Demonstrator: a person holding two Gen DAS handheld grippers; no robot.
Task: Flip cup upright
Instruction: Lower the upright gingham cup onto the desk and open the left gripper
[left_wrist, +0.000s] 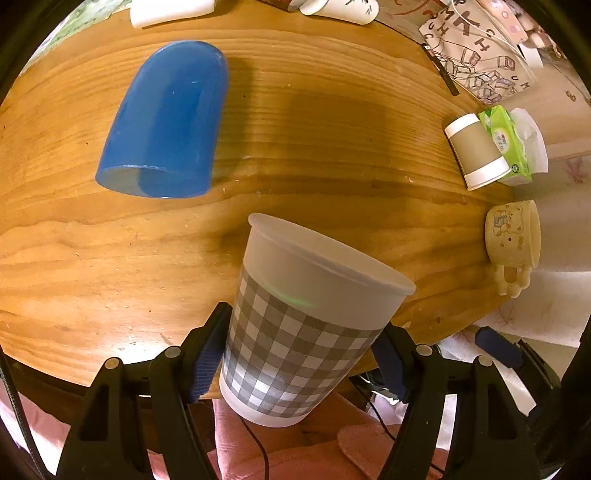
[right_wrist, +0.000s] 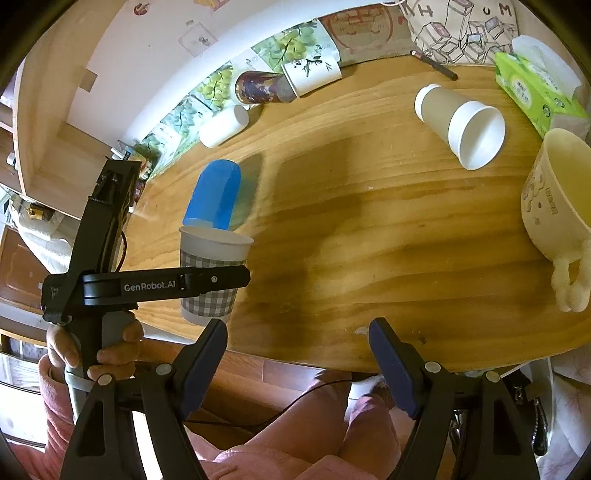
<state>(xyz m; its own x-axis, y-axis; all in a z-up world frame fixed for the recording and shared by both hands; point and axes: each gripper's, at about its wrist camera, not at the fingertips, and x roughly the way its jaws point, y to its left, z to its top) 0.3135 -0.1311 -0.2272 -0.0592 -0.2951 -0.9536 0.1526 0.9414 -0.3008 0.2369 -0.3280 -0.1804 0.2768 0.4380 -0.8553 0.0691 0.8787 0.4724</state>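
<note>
Two claws are in view, and only yours on the left is loaded. Your left claw (left_wrist: 299, 354) is closed on the checked cup (left_wrist: 295, 325), one blue pad (left_wrist: 207, 363) pressed on each side of its grey-and-white gingham band. From the right wrist camera the checked cup (right_wrist: 212, 273) stands mouth up, with its base at the near edge of the counter (right_wrist: 369, 229); you cannot tell from either view whether the base rests on the wood or hangs just above it. Your left hand (right_wrist: 99, 350) wraps the handle below the left claw (right_wrist: 218, 280), whose black finger crosses the cup's checked band.

Your right claw (right_wrist: 297, 363) is wide open with nothing between its pads, sitting over the near counter edge to the right of the checked cup.

Just beyond the checked cup, a blue cup (left_wrist: 166, 122) lies on its side with its open mouth facing the checked cup. Far to the right of the checked cup, a brown-banded paper cup (right_wrist: 461, 123) lies on its side, mouth toward you, next to a green tissue pack (right_wrist: 532, 92). A cream mug (right_wrist: 557, 206) with a cartoon bear print lies tipped at the counter's right edge, handle hanging past it. Well behind the checked cup, along the far edge, a white cup (right_wrist: 221, 127), a dark patterned cup (right_wrist: 258, 88) and a panda-print cup (right_wrist: 312, 72) all lie on their sides.
</note>
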